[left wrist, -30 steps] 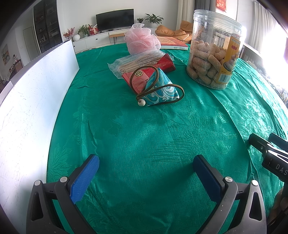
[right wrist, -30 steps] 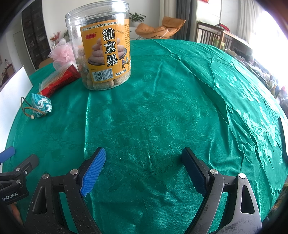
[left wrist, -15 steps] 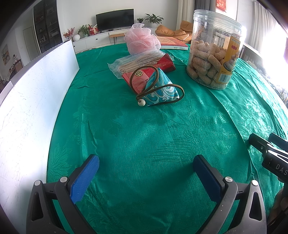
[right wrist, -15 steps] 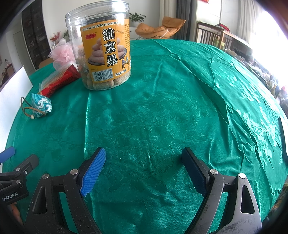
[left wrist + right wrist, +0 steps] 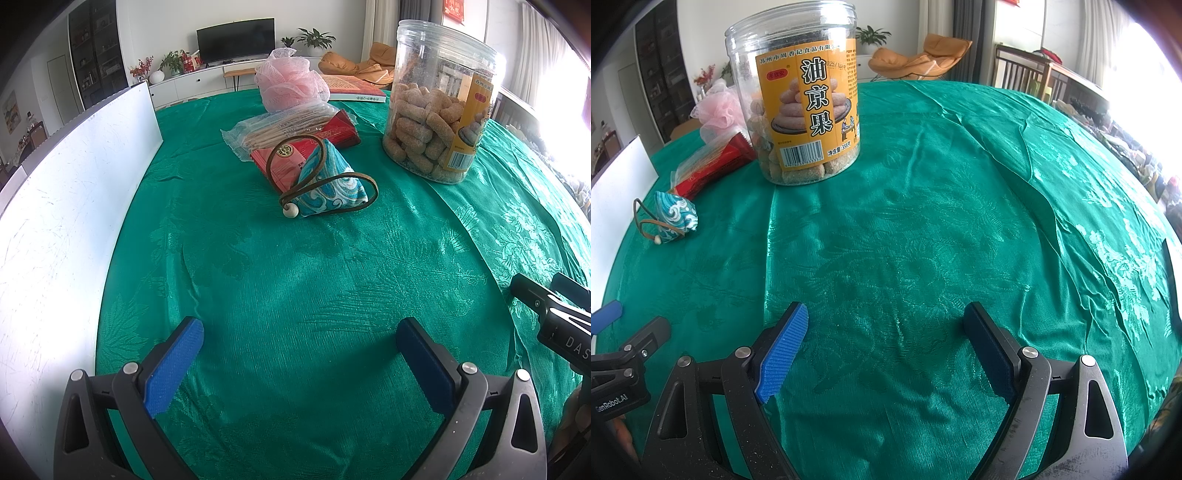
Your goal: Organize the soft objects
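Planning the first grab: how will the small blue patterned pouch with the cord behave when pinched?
The pouch looks like stuffed fabric, so it probably squashes and stays light. Its loose cord and bead would likely dangle and may snag the red packet it leans on.

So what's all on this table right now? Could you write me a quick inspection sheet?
Surface: green tablecloth, wrinkled.
Job's things: pink bath puff; blue patterned pouch with brown cord, leaning on the red packet.
Clutter: clear jar of snacks, upright; bag of sticks on the red packet; book; white board along the left edge.
Grippers: left gripper and right gripper both open, holding nothing.
Cables: nothing seen.
Surroundings: living room, television, plants, orange chair.
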Demonstrator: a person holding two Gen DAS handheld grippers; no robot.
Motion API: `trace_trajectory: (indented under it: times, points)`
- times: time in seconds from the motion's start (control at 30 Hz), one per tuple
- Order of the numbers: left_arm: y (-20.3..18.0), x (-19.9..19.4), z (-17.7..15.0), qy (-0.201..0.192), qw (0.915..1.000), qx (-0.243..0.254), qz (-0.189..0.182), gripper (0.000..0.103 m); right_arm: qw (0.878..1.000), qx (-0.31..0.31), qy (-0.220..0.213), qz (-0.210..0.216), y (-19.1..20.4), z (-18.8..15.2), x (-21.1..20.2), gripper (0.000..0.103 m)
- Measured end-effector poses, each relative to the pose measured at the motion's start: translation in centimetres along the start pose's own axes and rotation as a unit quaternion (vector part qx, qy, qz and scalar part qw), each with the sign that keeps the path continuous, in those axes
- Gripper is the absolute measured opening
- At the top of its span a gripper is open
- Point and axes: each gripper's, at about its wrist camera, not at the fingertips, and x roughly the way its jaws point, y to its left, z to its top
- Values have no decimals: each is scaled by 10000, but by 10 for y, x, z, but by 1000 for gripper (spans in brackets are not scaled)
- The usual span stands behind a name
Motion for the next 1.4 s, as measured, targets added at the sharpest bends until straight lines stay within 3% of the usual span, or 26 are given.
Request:
trace_trajectory:
  times: [0.43,0.5,0.57,0.63,0.73,0.83,0.93,1.07,1.2,1.33,1.37,1.4]
  points:
    - [0,1,0,-8,10000,-2,0,103,10000,0,0,-2,0,0,0,88]
    - [-1,-1,-1,130,9999,42,-16,103,10000,0,0,0,0,0,0,88]
    - [0,-10,1,518,9984,-45,-241,103,10000,0,-1,0,0,0,0,88]
    - [3,-33,6,631,9951,-270,-714,103,10000,-1,0,-2,0,0,0,88]
    - [8,-74,38,441,9906,-320,-1257,103,10000,-4,0,-5,0,0,0,88]
    - [10,-90,98,106,9913,81,-1312,103,10000,-1,0,-2,0,0,0,88]
    - [0,-51,159,327,9874,1020,-1168,103,10000,0,-1,-1,0,0,0,88]
    - [-2,42,203,820,9767,1976,-189,103,10000,10,-7,-14,0,1,1,88]
    - [3,106,211,1350,9684,2091,-157,102,10000,7,-6,-15,0,2,1,88]
    - [-1,134,209,1205,9714,2031,-262,101,10000,8,-6,-16,0,2,1,88]
    - [-1,136,210,1180,9728,1961,-368,95,10000,8,-6,-13,0,2,1,89]
    - [1,136,211,1223,9735,1850,-561,62,10000,9,-6,-12,0,1,1,89]
